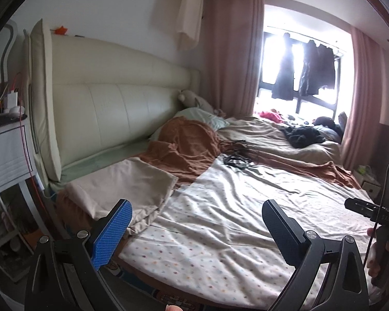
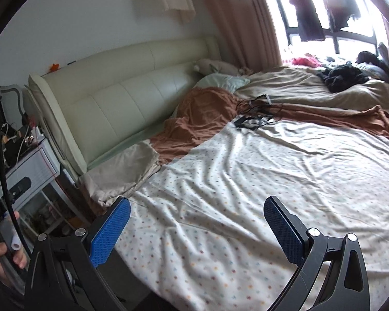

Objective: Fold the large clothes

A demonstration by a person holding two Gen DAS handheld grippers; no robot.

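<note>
Spread across the wide bed, a wrinkled cream sheet dotted with small coloured spots (image 2: 246,181) lies mostly flat, its near edge at the foot of the mattress just ahead of both tools, with a rust-brown blanket (image 1: 189,145) and a tangle of black cables (image 2: 256,119) at its far edge; the left gripper (image 1: 195,229) and the right gripper (image 2: 197,229) both hover above it with blue pads spread wide, pinching nothing. Trouble likely comes from the cables; lifting the far edge could drag them along, and deep wrinkles could make a pinch catch several layers and skew the fold.
</note>
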